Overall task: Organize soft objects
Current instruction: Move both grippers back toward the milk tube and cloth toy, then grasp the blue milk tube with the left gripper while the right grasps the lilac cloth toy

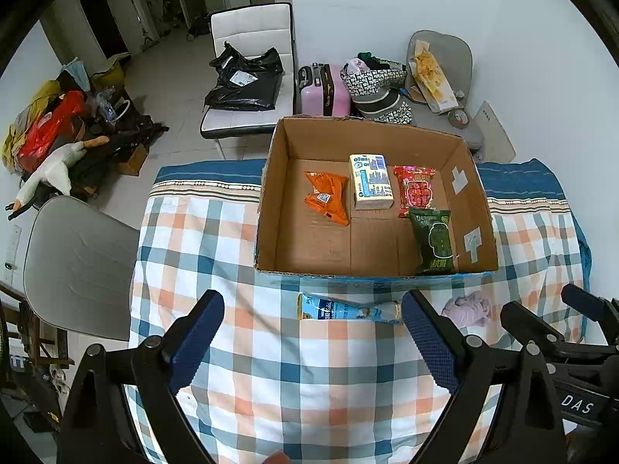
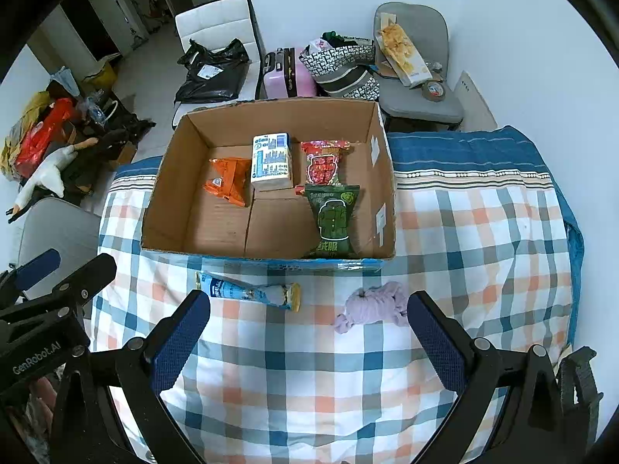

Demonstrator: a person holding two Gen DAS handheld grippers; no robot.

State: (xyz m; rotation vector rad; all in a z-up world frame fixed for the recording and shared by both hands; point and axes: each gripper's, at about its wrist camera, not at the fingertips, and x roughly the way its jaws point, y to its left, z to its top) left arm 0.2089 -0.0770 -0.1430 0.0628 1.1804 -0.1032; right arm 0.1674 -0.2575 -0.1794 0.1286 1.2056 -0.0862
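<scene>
Both grippers hang with their jaws spread wide and nothing between them — my left gripper [image 1: 311,332] above the blue tube [image 1: 350,310], my right gripper [image 2: 307,332] nearer the purple cloth [image 2: 371,305]. Tube and cloth lie on the checked tablecloth [image 2: 309,386], just in front of the cardboard box [image 2: 162,201], apart from each other. Inside the box already sit an orange packet [image 2: 230,183], a tissue pack [image 2: 271,160], a red packet [image 2: 324,162] and a green packet [image 2: 334,220].

I judge the step in hand to be picking up one of the two pieces left outside. For the tube, I should come down with the fingers across its narrow width, not along its length, and close near the middle so it doesn't droop. For the cloth (a loose bundle, likely to trail), I want to pinch the thick central lump — not a stray end — and keep the tablecloth out of the bite. Free floor remains at the box's near left.
</scene>
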